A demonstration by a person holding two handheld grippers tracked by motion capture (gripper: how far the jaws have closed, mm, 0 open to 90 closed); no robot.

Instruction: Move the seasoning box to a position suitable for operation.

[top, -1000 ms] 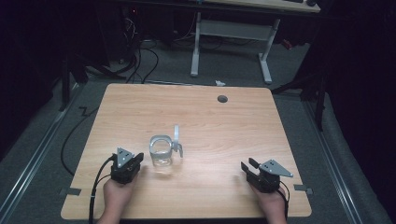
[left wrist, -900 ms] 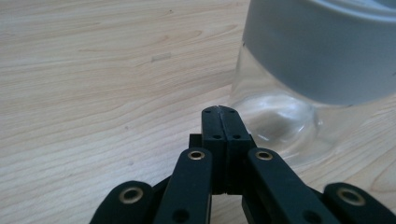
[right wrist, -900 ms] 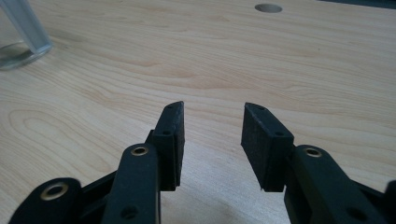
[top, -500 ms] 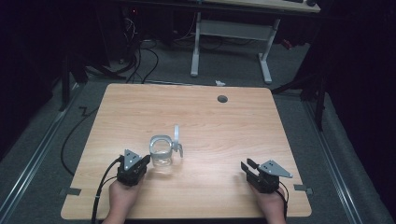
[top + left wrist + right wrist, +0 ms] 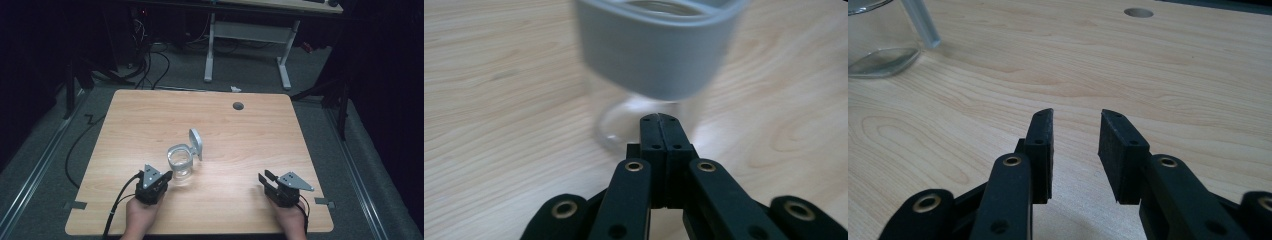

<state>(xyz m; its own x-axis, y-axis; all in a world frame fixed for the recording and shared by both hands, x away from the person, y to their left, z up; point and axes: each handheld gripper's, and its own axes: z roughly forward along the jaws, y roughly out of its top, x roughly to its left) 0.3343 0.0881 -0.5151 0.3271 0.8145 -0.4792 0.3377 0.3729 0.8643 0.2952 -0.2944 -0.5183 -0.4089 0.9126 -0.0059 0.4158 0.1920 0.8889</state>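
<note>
Right now the left gripper [image 5: 166, 175] sits at the near-left part of the wooden table [image 5: 150, 115], its tip just at the near side of a clear glass jar [image 5: 180, 162]. Its jaws are pressed together w/ nothing between them — in the left gripper view the two black jaws meet in a single seam, and the jar's see-through wall and grey collar [image 5: 659, 45] loom right ahead, blurred. Whether the tip actually touches the glass, I can't tell; it's at least very close.

The jar stands upright, a bit left of the table's middle and toward the near edge. Its grey hinged lid [image 5: 195, 142] is flipped up, standing on the far-right side of the rim, so the mouth is uncovered. The jar looks empty, tho the glass makes that hard to judge.

The right gripper [image 5: 265, 177] rests at the near-right of the table, well apart from the jar. Its jaws are spread w/ a clear gap — the right gripper view shows bare wood grain between the two pads, nothing held. That view also catches the jar's base [image 5: 878, 57] at its upper left corner, plus the round cable hole [image 5: 1138, 12] in the tabletop farther off.

Both of the person's hands come in from the bottom edge, left hand [image 5: 141, 216] and right hand [image 5: 290, 220] wrapped round the gripper bodies. A black cable [image 5: 116, 207] trails from the left gripper off the near edge.
</note>
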